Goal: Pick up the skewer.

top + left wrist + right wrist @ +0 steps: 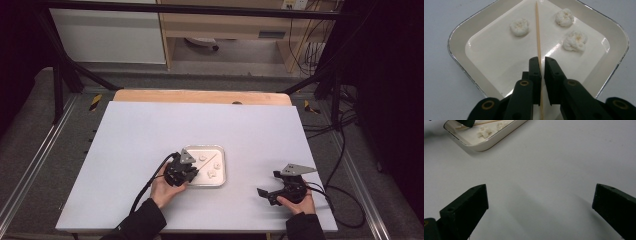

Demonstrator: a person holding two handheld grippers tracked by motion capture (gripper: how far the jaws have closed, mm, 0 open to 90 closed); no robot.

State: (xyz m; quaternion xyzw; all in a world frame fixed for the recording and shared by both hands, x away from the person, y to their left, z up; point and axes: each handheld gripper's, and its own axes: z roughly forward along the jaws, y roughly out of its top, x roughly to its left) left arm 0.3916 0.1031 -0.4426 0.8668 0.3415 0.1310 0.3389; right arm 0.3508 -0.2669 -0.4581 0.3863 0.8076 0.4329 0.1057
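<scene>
A shallow white square tray [222,167] lies on the white table, a little toward the front. In it lie a thin wooden skewer [537,32] and three small white fluffy lumps [519,26] [564,17] [575,40]. My left gripper [542,59] reaches into the tray from its left side, its jaws shut on the near end of the skewer, which runs straight out between them. My right gripper [267,183] rests low over bare table to the right of the tray, jaws open wide [540,192], nothing between them.
The tray's rim [486,145] sits at the top left of the right gripper view, with the left gripper's dark tip [466,122] over it. A wooden strip [200,96] borders the table's far edge. Black cables trail from both grippers.
</scene>
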